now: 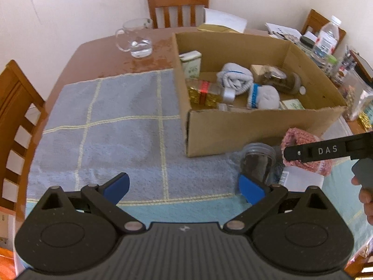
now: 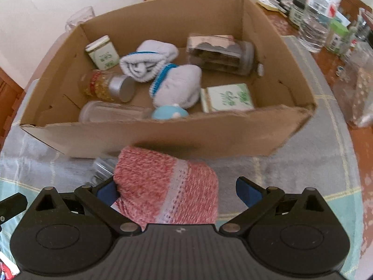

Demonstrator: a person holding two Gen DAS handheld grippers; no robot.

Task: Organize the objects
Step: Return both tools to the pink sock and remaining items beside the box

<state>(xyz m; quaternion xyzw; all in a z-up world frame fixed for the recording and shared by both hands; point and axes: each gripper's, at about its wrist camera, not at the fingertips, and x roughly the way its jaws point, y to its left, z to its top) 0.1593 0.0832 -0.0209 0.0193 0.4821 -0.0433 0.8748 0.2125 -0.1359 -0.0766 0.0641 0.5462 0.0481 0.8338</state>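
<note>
Left gripper (image 1: 184,190) gapes wide over the grey checked cloth (image 1: 112,126) at lower centre, a dark-filled jar (image 1: 257,161) beside its right finger. "DAS" reads on the right tool at right edge. Right gripper (image 2: 178,192) spreads wide around a pink knitted roll (image 2: 167,186), below the cardboard box (image 2: 163,135)

Pink knitted sock (image 2: 167,186) lies bunched on the cloth, right against the cardboard box (image 2: 163,137); a dark-filled jar (image 1: 257,163) stands beside it, the box holding jars, tins, rolled socks.
</note>
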